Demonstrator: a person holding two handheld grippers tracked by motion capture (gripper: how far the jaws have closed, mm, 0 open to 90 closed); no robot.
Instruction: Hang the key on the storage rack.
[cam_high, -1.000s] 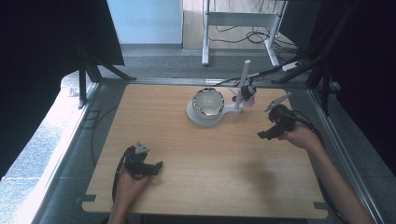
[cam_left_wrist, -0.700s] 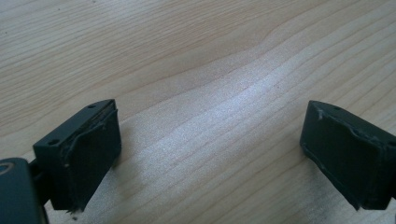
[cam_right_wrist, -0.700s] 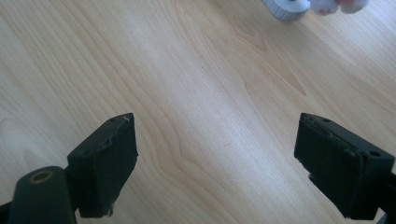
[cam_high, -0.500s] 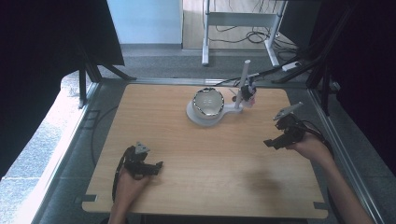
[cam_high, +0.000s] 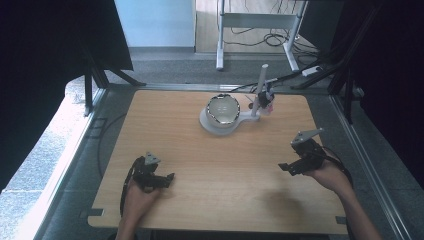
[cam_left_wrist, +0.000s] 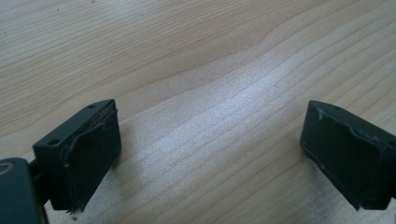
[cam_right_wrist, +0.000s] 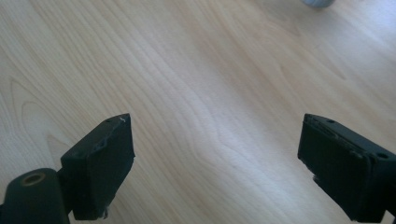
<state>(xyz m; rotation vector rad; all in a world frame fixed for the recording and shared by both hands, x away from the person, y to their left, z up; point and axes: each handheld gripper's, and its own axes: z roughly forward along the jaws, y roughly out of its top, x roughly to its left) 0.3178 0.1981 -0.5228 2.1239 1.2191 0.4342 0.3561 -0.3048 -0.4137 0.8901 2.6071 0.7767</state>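
Left gripper and right gripper: jaws wide apart, nothing held, both low over bare table. Bowl on white stand at far centre. Risk: hasty reach tips bowl/stand.

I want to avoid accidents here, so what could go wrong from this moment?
1. The bowl sits on a white stand with a thin upright post; a careless reach could tip it.
2. Both the left claw and right claw are open and low over the table, so they might scrape it.
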